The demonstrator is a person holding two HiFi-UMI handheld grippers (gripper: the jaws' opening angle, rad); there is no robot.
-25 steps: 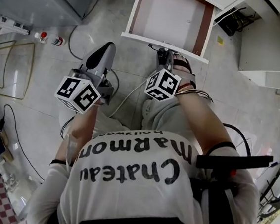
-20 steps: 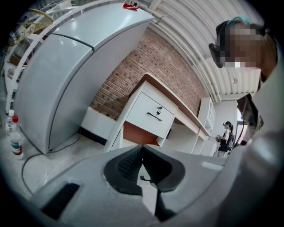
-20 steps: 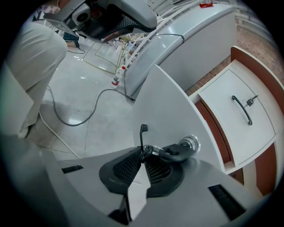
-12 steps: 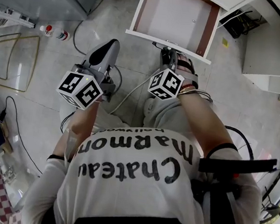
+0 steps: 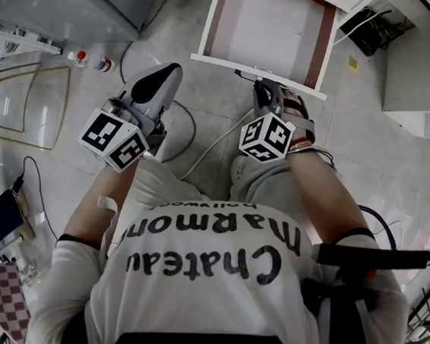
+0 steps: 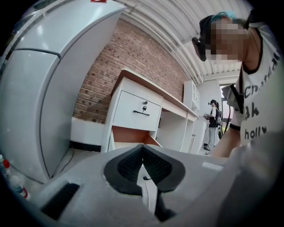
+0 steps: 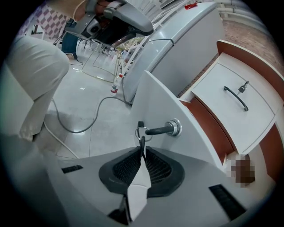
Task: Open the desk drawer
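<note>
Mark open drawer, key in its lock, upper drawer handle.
open drawer (image 5: pixel 261 23): head view, bare bottom panel.
key in lock (image 7: pixel 157 131): right gripper view, shank.
upper drawer handle (image 7: pixel 234 97): right gripper view, bar's middle.

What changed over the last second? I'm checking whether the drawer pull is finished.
Little: the left gripper, shut and empty, rolled slightly in the air. The right gripper stays shut on the hanging key at the lower drawer's lock, and that drawer stays pulled out.
</note>
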